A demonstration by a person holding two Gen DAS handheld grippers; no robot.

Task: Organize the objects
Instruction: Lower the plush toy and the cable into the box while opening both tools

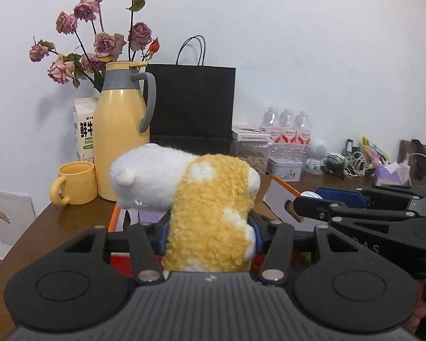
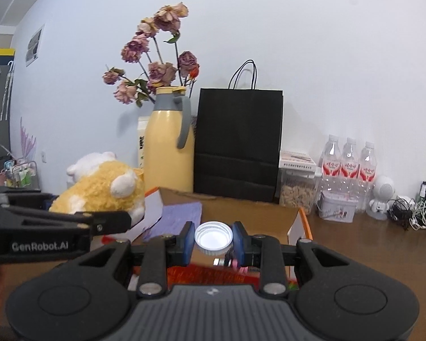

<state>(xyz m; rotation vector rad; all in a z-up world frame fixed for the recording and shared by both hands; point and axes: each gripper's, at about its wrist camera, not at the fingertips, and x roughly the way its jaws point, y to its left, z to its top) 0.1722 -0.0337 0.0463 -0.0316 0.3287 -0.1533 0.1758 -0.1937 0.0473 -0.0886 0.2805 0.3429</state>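
Above the cardboard box (image 2: pixel 241 210), my left gripper (image 1: pixel 210 233) squeezes a plush toy (image 1: pixel 201 196) & right gripper (image 2: pixel 213 241) pinches a white cap (image 2: pixel 213 237), jaws narrow; cap may slip out bc grip is only on its rim.

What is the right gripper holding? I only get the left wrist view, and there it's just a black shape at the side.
Observer: The right gripper is shut on a white bottle cap, hollow side facing the camera.
Operator: Anything under it?
Observer: An open cardboard box, with purple paper inside.
Operator: How does my plush toy look from that side?
Observer: The plush toy shows a mostly yellow back with a white ear, clamped in the left gripper.
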